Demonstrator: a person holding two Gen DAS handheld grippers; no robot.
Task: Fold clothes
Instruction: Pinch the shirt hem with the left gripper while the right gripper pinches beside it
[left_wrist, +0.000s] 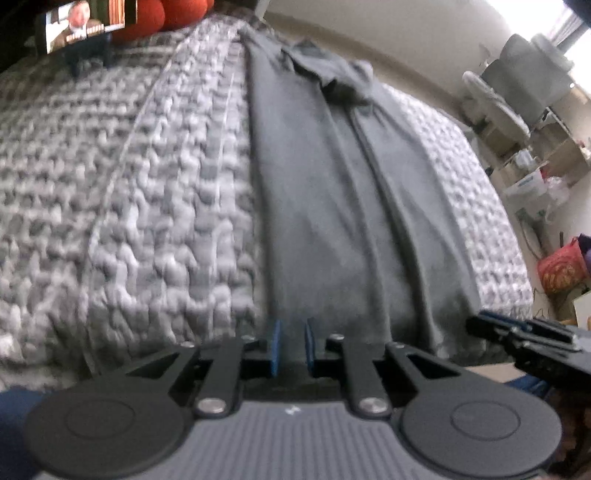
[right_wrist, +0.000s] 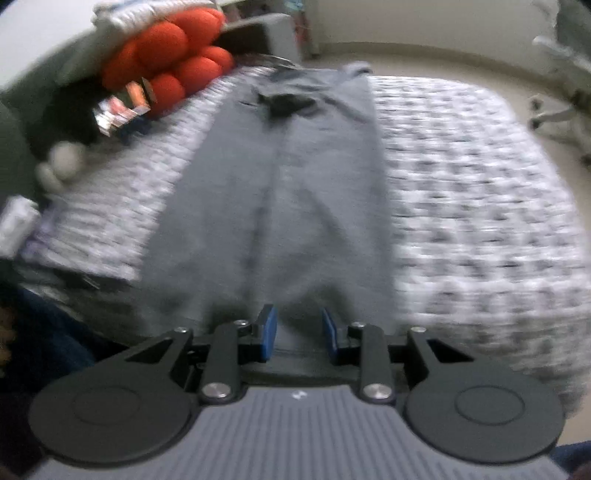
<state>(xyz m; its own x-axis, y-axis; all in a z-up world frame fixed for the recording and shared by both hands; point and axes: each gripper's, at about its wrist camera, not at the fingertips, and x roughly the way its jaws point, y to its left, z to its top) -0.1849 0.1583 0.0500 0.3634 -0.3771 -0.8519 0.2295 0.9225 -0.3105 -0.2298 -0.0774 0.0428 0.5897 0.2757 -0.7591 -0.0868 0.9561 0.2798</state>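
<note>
Garment: grey shirt (left_wrist: 332, 206), already narrowed lengthwise, lies along the knit blanket (left_wrist: 129, 206) on the bed
Left claw (left_wrist: 292, 347): narrow gap, nothing between pads, at the near hem
Right claw (right_wrist: 299, 334): wider gap, empty, at the same hem
Step advice: pinch both hem corners evenly, lift together toward the collar
View difference: left view shows the right claw (left_wrist: 524, 343) alongside; right view alone shows orange cushions (right_wrist: 166, 55) fully
</note>
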